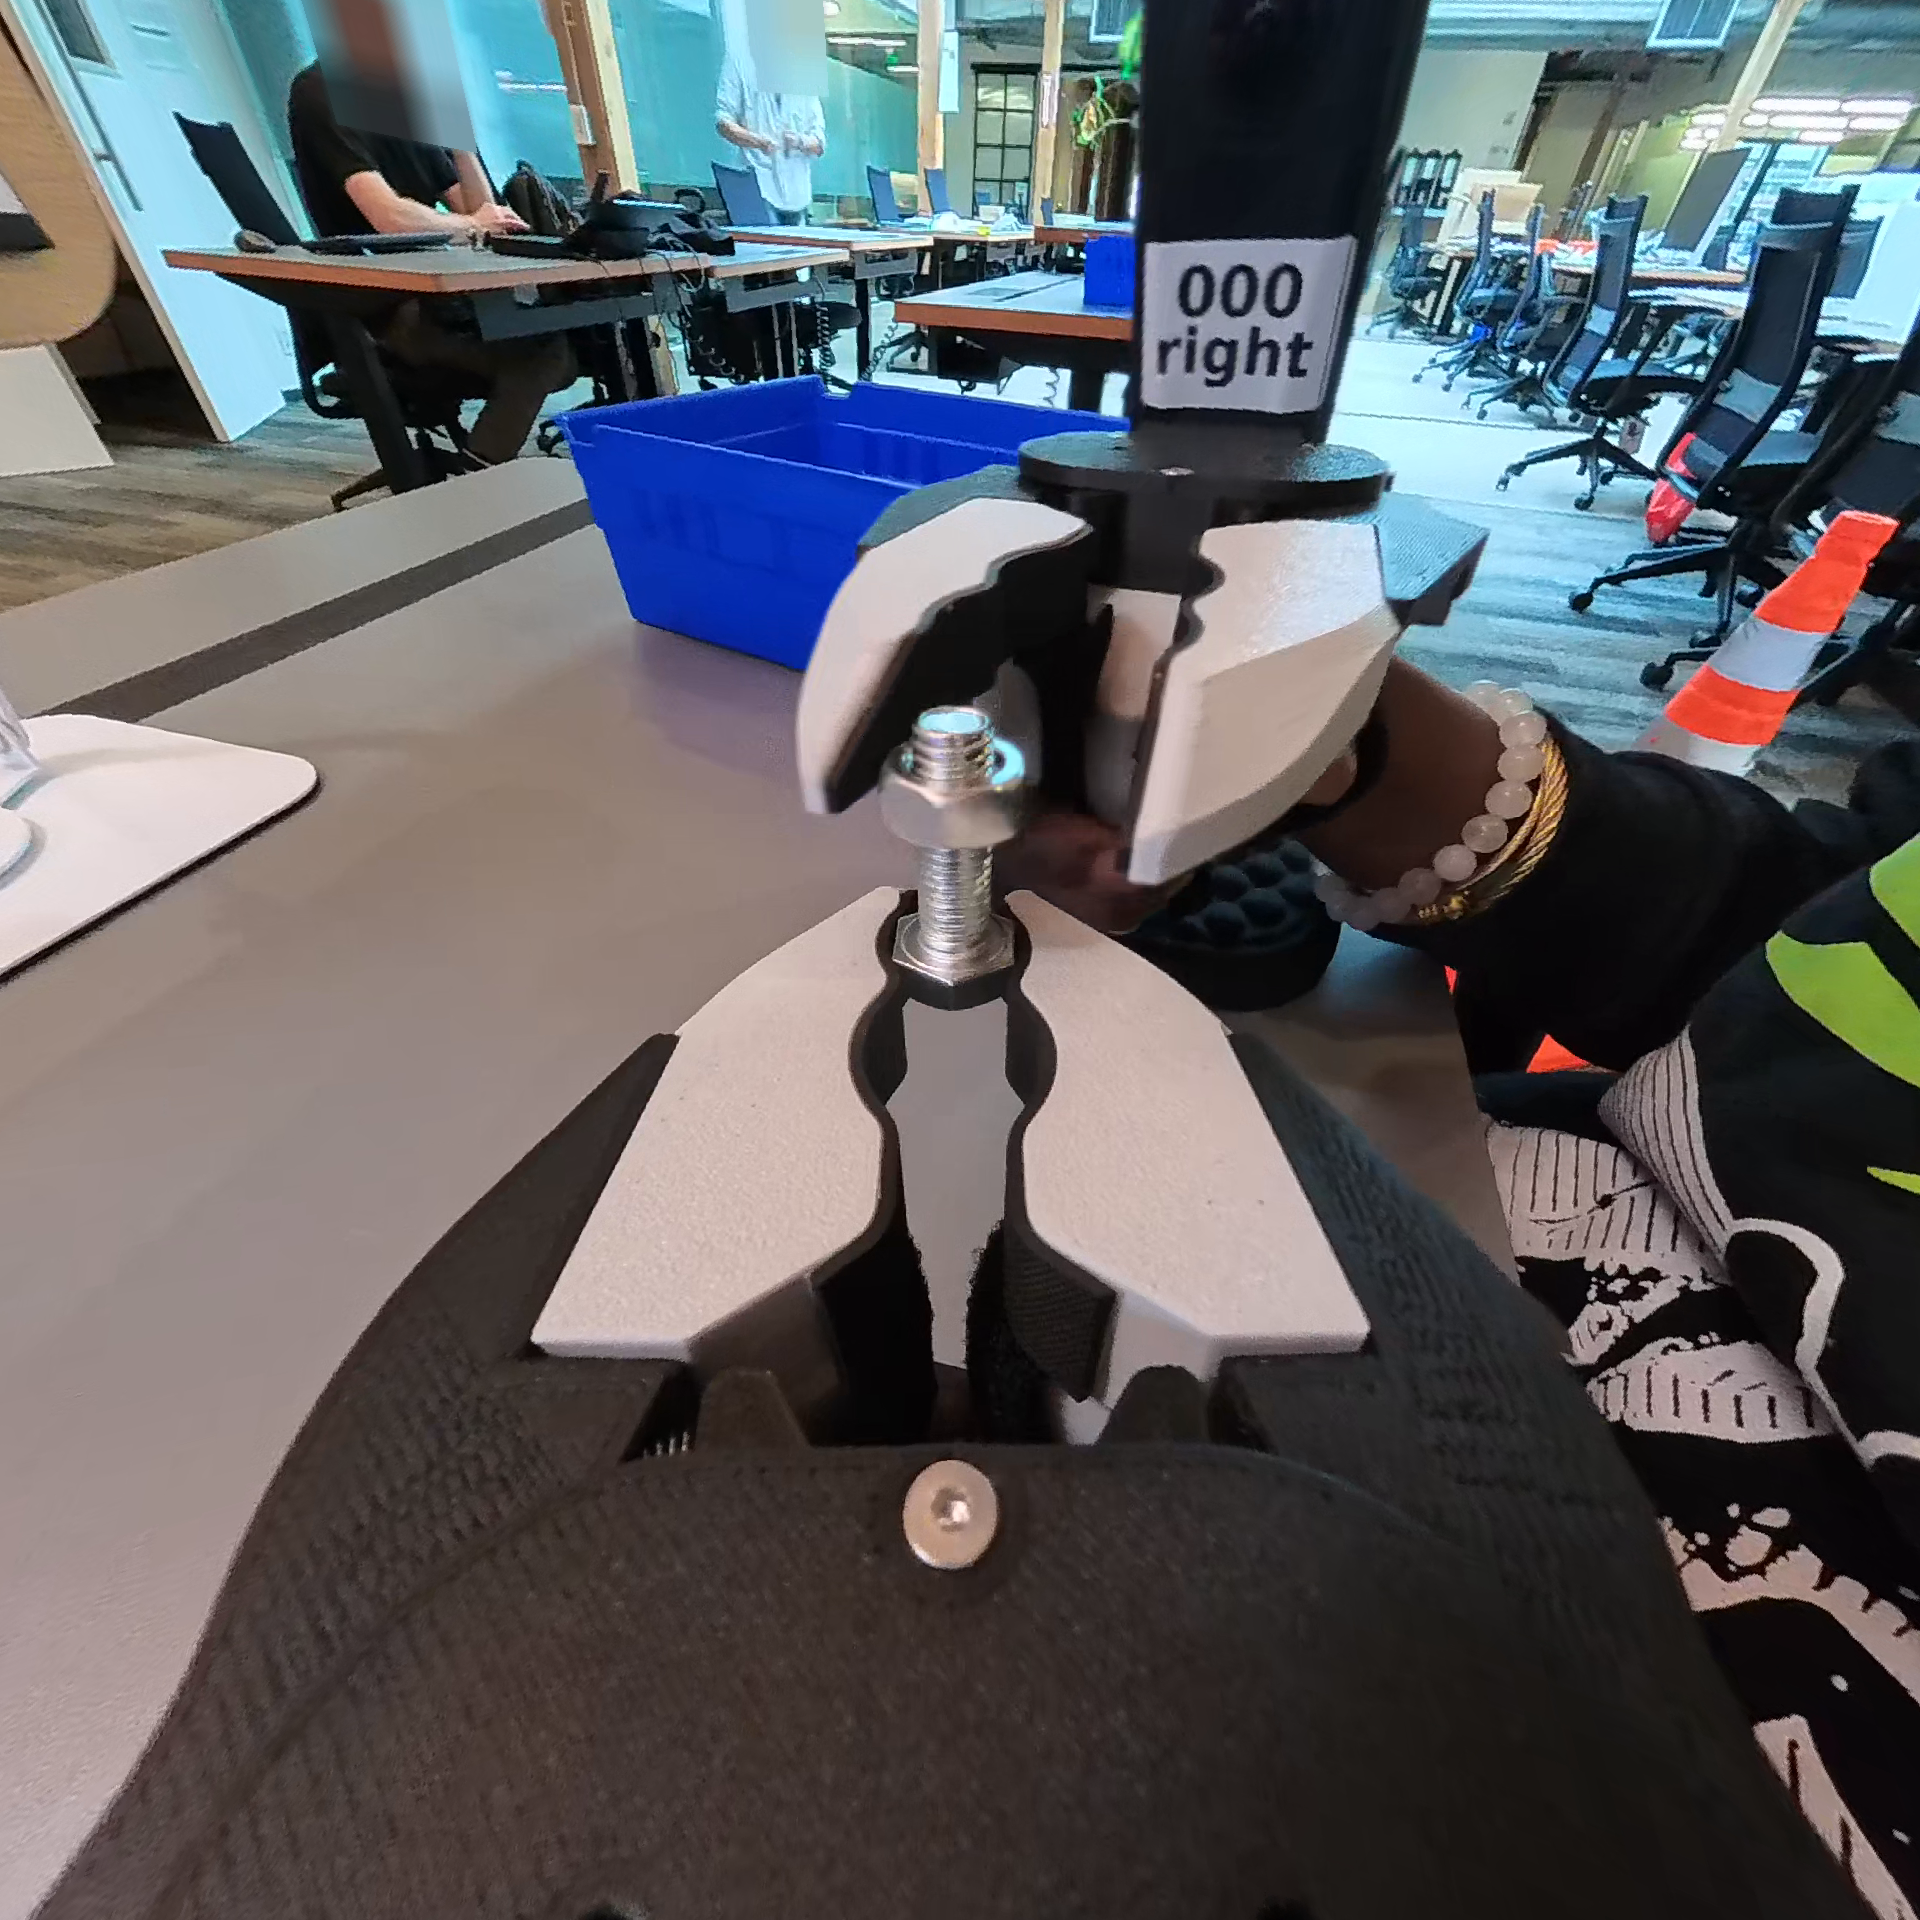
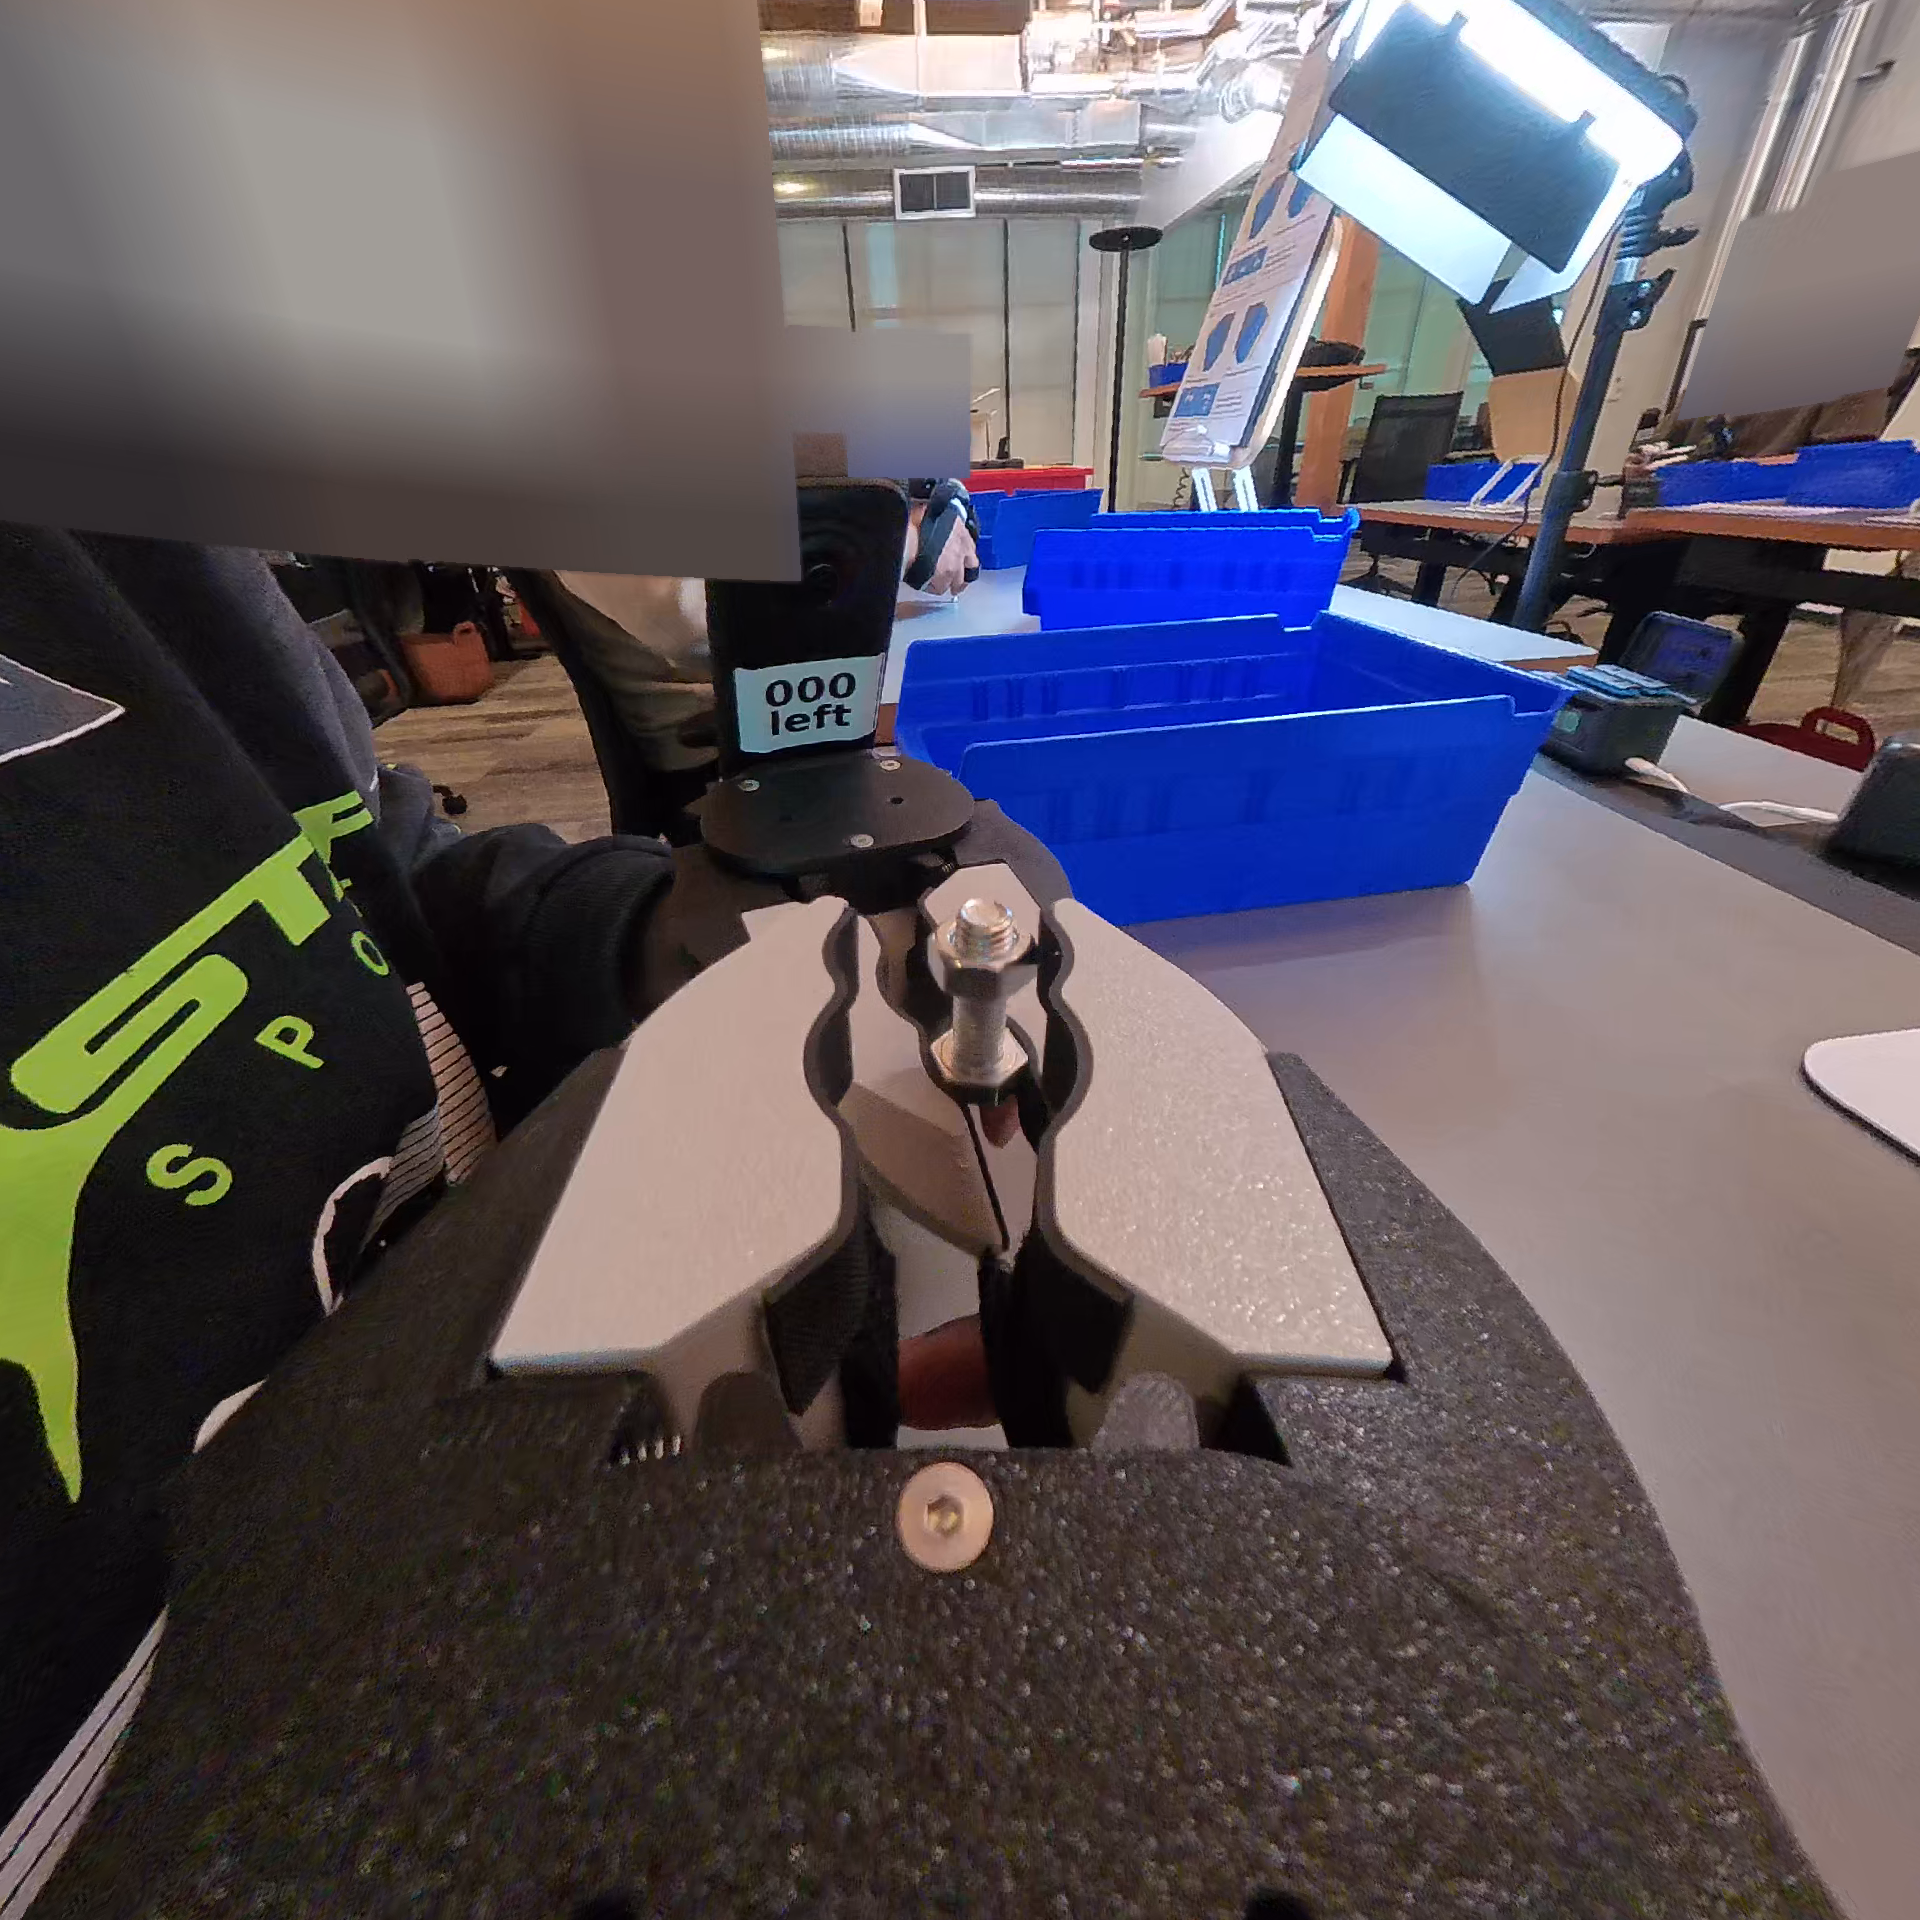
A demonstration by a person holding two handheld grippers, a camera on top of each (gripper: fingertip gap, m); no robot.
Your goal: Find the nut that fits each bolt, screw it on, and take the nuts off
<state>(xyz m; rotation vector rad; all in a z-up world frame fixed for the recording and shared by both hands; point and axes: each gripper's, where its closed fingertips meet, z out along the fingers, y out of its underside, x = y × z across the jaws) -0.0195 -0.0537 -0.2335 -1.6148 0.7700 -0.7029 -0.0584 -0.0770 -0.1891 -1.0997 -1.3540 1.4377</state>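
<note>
A silver bolt (image 1: 951, 904) stands upright with its hex head pinched between the tips of my left gripper (image 1: 951, 920), which is shut on it just above the grey table (image 1: 416, 935). A silver hex nut (image 1: 951, 800) sits on the thread close to the bolt's top end. My right gripper (image 1: 987, 836) reaches in from the upper right. Its jaws are spread on either side of the nut, with one finger close to it. In the right wrist view the nut (image 2: 982, 961) and bolt (image 2: 977, 1023) stand between the open tips of my right gripper (image 2: 951, 925), with the left gripper (image 2: 977, 1086) beneath them.
A blue plastic bin (image 1: 748, 520) stands on the table just behind the bolt; it also shows in the right wrist view (image 2: 1226, 790). A white flat base (image 1: 125, 810) lies at the left. An orange cone (image 1: 1787, 644) and office chairs stand beyond the table's right edge. There is about 6 cm between the tips of the two grippers.
</note>
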